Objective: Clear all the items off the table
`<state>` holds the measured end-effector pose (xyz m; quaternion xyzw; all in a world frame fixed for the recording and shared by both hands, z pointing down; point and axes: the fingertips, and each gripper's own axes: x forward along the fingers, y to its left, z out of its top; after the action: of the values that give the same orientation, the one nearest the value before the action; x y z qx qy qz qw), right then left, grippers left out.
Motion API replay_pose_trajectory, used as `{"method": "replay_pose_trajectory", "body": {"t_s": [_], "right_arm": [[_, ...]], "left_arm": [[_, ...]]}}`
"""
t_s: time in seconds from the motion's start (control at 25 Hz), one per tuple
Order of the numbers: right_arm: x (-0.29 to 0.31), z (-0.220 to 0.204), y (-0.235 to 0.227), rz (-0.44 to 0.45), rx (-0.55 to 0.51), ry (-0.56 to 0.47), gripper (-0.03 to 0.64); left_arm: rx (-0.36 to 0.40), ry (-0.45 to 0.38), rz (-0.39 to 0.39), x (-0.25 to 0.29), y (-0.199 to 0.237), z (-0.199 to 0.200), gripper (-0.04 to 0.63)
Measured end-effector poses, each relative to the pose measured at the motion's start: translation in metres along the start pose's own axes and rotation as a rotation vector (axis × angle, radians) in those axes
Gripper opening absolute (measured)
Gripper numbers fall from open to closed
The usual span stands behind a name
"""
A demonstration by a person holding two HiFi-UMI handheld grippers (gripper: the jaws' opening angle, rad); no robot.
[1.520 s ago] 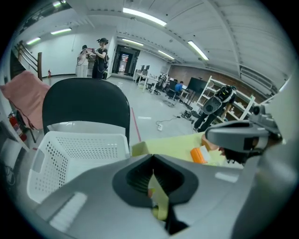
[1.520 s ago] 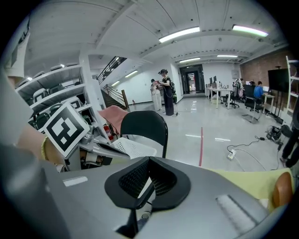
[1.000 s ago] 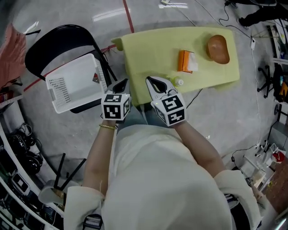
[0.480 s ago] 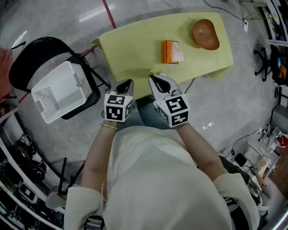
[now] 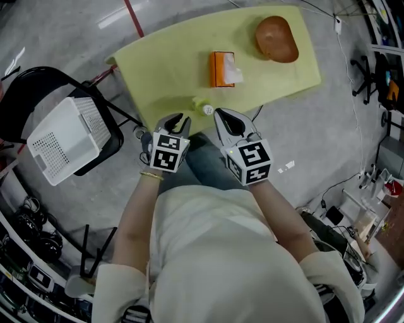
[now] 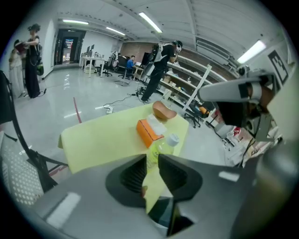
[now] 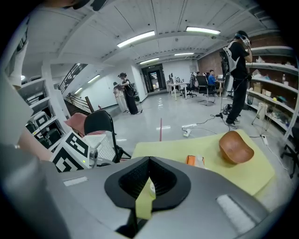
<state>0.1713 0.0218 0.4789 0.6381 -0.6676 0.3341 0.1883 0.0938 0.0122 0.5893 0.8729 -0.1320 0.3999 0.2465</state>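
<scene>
On yellow table [image 5: 170,69], orange box [image 5: 220,68], brown bowl [image 5: 276,38]

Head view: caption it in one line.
The left gripper, jaws just opening and empty, and right gripper poised before table with bottle, tissue box, bowl.

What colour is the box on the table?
The box is orange, with white at one end; head view shows it best.

A black folding chair [image 5: 22,107] stands on the grey floor at the left of the head view, near a red floor line [image 5: 134,17]. A cable [image 7: 201,123] trails across the floor toward a standing person [image 7: 237,79] beside wall shelving [image 7: 275,70]. Two more people [image 6: 30,60] stand near a doorway.
</scene>
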Motion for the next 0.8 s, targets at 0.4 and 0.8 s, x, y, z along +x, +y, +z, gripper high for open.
{"method": "replay_pose_trajectory", "body": {"t_s": [0.4, 0.8], "right_arm": [[0.002, -0.012, -0.039, -0.007, 0.047, 0.001, -0.006], [0.01, -0.033, -0.072, -0.024, 0.098, 0.017, -0.006]], "left_arm": [[0.121, 0.052, -0.031, 0.059, -0.018, -0.013, 0.241], [0.266, 0.062, -0.055, 0.111, -0.028, -0.033, 0.335]]}}
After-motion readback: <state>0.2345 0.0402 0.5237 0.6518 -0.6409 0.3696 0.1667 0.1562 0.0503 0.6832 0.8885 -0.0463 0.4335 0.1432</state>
